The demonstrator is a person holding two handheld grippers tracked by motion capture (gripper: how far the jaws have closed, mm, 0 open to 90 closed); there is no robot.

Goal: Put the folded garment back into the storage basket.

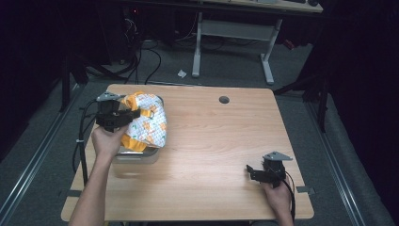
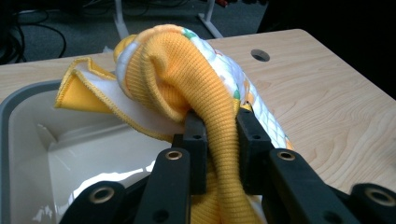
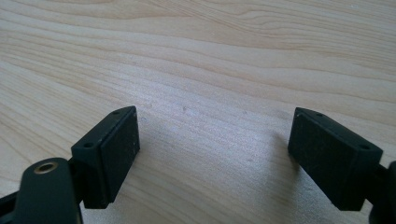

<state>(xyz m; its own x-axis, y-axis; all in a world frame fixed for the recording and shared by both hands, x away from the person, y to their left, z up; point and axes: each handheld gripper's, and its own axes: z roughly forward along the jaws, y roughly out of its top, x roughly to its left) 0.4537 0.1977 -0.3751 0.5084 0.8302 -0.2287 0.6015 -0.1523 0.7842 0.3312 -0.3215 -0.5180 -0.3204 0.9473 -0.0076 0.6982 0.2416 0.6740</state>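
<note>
In the left gripper view, nearest the lens, the left tool [image 2: 218, 135] is clamping a fold of yellow ribbed knit belonging to the garment [image 2: 187, 70], with both black pads pressing on the fabric. This view is also showing the white printed outer layer and a yellow-edged white lining, detail that the high view is rendering only as a bundled shape. Below and left of the cloth, the grey-rimmed tub [image 2: 18, 100] is showing its glossy white interior, and the garment is hanging above the tub's near right part rather than lying inside it.

In the right gripper view, the right tool [image 3: 212, 140] is standing wide open, with nothing between its pads, directly over bare wood.

The high view is giving the layout that the two tool cameras are not giving. At the near right edge of the desk [image 1: 211, 141], the right tool [image 1: 254, 173] is resting low, well apart from the cloth. Farther back at the left, the left tool [image 1: 134, 114] is holding the garment [image 1: 148, 122] over the tub [image 1: 139, 155]. Beyond it, a round cable hole [image 1: 224, 100] is sitting near the desk's far edge.
</note>
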